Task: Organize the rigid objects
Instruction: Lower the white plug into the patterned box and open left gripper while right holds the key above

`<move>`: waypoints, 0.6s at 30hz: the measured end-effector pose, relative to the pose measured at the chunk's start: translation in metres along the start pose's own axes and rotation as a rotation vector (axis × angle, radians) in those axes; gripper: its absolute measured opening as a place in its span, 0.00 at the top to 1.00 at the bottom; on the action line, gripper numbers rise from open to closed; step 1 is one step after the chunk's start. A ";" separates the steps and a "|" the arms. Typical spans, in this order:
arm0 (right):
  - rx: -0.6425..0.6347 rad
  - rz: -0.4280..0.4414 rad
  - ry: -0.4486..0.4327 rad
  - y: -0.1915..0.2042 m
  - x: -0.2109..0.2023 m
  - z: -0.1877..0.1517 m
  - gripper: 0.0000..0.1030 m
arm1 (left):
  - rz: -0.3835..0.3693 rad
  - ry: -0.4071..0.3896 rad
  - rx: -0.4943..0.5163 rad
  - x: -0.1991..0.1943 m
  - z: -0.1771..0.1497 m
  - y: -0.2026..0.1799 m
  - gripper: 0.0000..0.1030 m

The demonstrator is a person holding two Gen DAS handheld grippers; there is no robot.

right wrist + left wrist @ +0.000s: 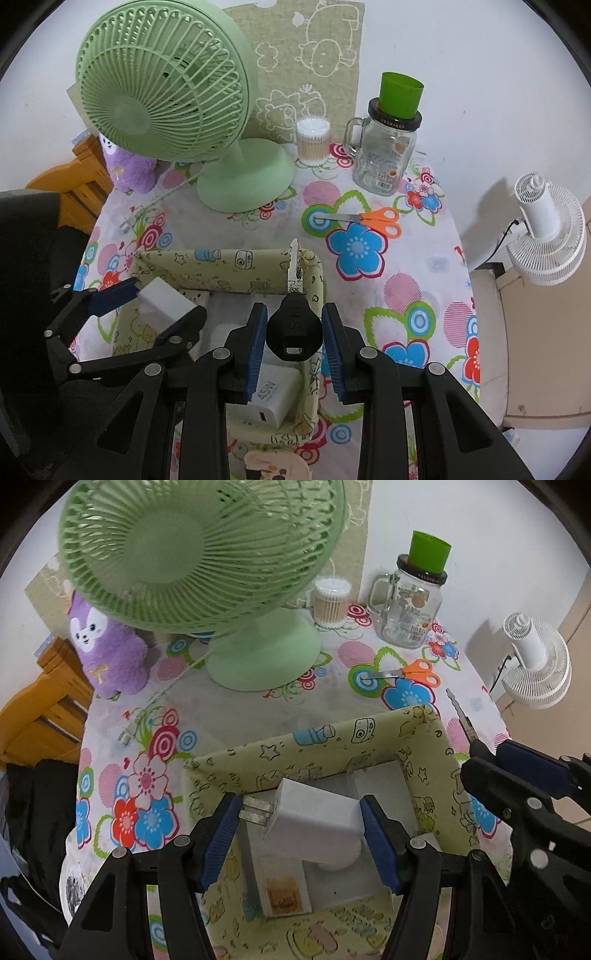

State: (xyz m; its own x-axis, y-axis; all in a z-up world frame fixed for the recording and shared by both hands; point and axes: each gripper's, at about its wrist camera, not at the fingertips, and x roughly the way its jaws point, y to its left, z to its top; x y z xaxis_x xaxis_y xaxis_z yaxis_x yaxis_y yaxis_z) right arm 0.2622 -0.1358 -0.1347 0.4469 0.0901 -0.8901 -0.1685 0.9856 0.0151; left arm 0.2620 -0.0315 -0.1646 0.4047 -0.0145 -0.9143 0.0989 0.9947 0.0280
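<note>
While both tools hang over the fabric box (332, 746), the left tongs (301, 834) are clamped on a white charger (314, 823), blue pads pressing its two sides, its metal prongs (255, 810) sticking out past the left pad; it sits above the box's open inside, where a second white adapter (273, 398) marked 45W lies on the bottom. To the right, the right tongs (294, 332) are clamped on the black head of a key (294, 325), pads against both flanks of the head, the silver blade pointing away over the box's far right corner; the box itself, pale green with cartoon print, rests on the counter (406, 273) under a flowered cloth. Beyond the box, orange-handled scissors (373, 219) lie flat on the cloth, well apart from it; a green desk fan (166, 96) stands farther left, its cord and plug (127, 734) trailing toward the near left. At the back stand a tub of cotton swabs (313, 142) and a glass mug-jar (384, 158) with a green cup (400, 96) set on its lid; a purple plush toy (107, 650) sits behind the fan, and a white fan (546, 236) stands off to the right, off the counter.
</note>
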 end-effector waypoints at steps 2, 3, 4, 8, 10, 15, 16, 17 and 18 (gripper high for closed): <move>0.001 -0.005 0.001 0.000 0.002 0.001 0.68 | -0.003 0.005 0.003 0.005 0.003 0.000 0.34; 0.002 -0.009 0.002 -0.001 0.003 0.002 0.68 | -0.006 0.008 0.003 0.008 0.004 0.000 0.34; 0.004 -0.012 0.005 -0.002 0.005 0.003 0.68 | -0.011 0.011 0.006 0.010 0.005 0.000 0.34; 0.010 -0.022 0.014 -0.003 0.010 0.005 0.68 | -0.019 0.016 0.015 0.018 0.008 -0.001 0.34; 0.013 -0.024 0.021 -0.003 0.014 0.005 0.67 | -0.012 0.023 0.031 0.021 0.007 -0.003 0.33; 0.016 -0.022 0.030 -0.002 0.020 0.006 0.68 | -0.021 0.020 0.045 0.020 0.005 -0.003 0.21; 0.016 -0.022 0.031 -0.001 0.020 0.006 0.68 | -0.025 0.011 0.046 0.018 0.005 -0.001 0.18; 0.017 -0.022 0.032 -0.001 0.021 0.006 0.68 | -0.028 0.006 0.045 0.016 0.005 -0.001 0.18; 0.017 -0.021 0.032 -0.001 0.021 0.007 0.68 | -0.030 0.004 0.045 0.015 0.005 0.000 0.17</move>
State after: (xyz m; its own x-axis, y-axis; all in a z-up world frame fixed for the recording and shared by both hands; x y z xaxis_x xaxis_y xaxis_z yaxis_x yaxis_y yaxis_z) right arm 0.2779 -0.1337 -0.1507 0.4218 0.0652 -0.9044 -0.1443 0.9895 0.0040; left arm 0.2727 -0.0323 -0.1761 0.3969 -0.0440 -0.9168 0.1516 0.9883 0.0182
